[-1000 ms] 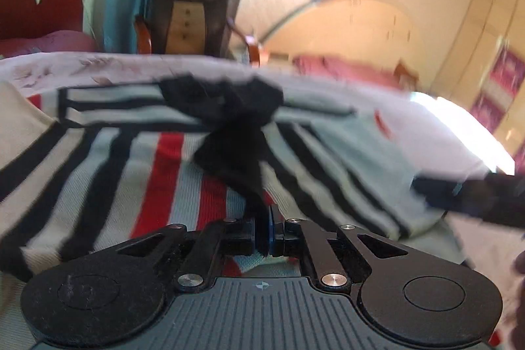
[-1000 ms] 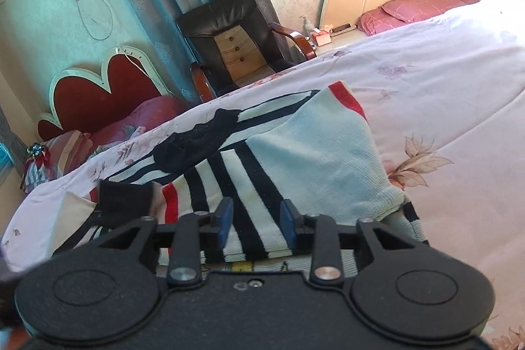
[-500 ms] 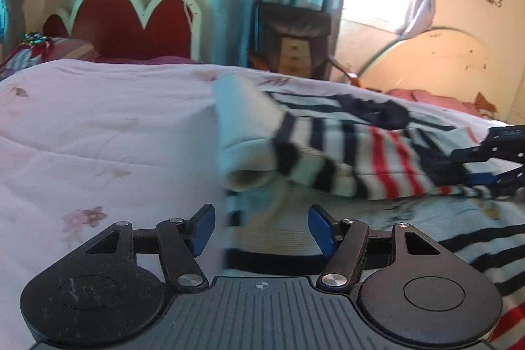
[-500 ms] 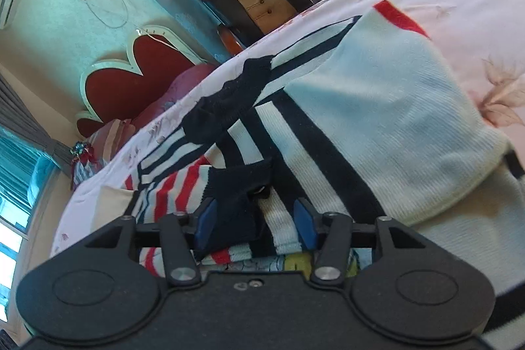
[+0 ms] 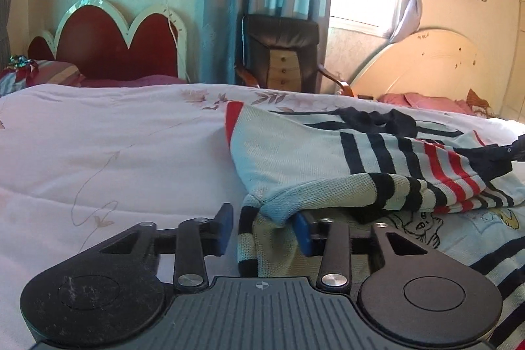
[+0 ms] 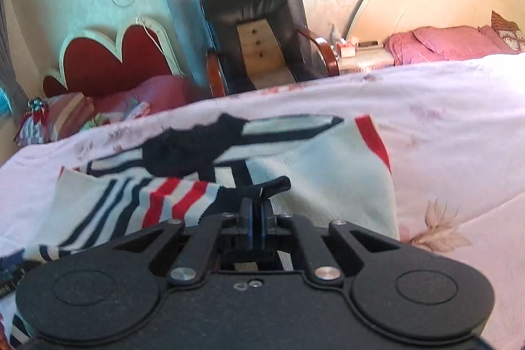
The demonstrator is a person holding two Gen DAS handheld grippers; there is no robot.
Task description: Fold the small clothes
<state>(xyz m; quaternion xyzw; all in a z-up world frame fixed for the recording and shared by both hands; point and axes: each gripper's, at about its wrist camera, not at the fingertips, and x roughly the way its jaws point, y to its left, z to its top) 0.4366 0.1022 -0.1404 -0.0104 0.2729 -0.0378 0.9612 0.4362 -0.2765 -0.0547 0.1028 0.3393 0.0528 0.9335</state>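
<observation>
Right wrist view has the striped sweater lying spread on the bed, one sleeve already laid across the body. Its dark cuff sits pinched between the closed blue pads of the right tool, so this tool grips the sweater by that cuff, raised a little off the knit.

From the left wrist view, the sweater lies just ahead and to the right, a folded edge drooping over the right pad. The left tool is open, its pads astride the striped hem and holding nothing.

I judge the sleeve fold is under way. Next, the right tool should carry the cuff across and lay it flat, while the left closes on the near edge.
</observation>
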